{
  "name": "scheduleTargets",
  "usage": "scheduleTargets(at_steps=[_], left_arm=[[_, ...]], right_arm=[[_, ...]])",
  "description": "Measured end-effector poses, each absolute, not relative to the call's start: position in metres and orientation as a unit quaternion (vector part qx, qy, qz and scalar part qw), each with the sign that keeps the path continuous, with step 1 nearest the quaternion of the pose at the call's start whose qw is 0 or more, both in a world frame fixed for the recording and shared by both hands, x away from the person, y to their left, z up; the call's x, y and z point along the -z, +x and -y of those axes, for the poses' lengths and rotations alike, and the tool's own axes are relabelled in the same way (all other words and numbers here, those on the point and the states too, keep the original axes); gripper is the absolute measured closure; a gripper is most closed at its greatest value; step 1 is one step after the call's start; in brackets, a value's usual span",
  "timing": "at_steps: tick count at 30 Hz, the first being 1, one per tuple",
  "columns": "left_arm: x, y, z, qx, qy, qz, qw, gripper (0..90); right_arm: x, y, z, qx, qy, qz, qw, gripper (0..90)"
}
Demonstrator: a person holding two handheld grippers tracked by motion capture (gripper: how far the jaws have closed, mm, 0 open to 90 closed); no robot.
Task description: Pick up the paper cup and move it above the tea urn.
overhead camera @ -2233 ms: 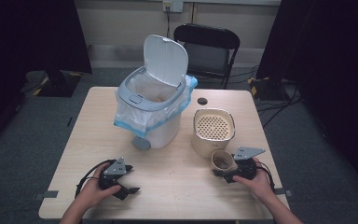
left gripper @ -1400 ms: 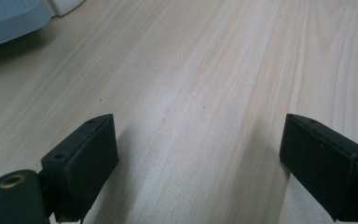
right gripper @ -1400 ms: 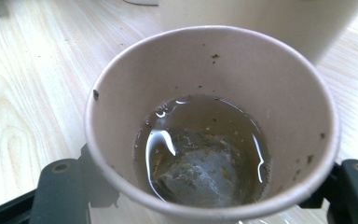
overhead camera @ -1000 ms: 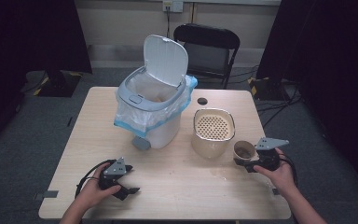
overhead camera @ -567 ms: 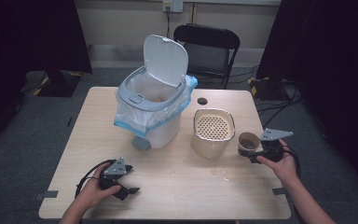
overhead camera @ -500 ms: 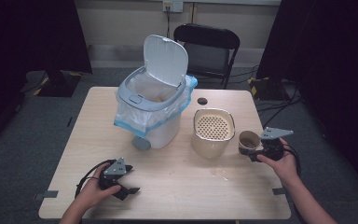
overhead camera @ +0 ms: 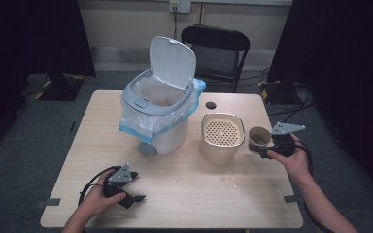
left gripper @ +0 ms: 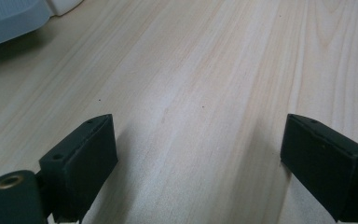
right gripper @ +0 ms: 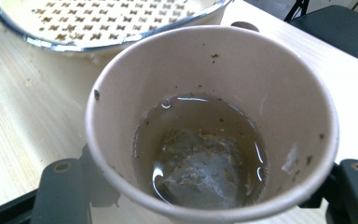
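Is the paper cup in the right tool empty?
No. The paper cup holds shallow brownish liquid and a soaked tea bag at its bottom.

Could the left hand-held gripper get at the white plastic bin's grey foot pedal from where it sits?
Probably yes. The left hand-held gripper rests open on the pale wooden table, and bare tabletop lies between it and the grey foot pedal.

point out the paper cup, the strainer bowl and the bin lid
paper cup (right gripper: 205,93), right gripper view, inner wall above the liquid
strainer bowl (overhead camera: 222,132), high view, perforated insert
bin lid (overhead camera: 173,60), high view, inner face of the raised lid
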State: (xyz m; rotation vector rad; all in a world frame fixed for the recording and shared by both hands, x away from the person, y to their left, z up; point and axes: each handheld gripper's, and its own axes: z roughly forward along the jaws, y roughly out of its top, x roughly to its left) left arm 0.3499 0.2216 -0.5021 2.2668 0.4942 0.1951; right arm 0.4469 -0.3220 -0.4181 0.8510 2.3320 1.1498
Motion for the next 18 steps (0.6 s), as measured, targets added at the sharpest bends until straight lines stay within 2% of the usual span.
scheduleTargets(at_steps=[18], left_arm=[[0.502, 0.350, -0.222, -0.077, 0.896, -0.192, 0.392, 9.5]], right_arm=[[0.392, 0.475, 0.318, -0.404, 0.307, -0.832, 0.226, 28.1]])
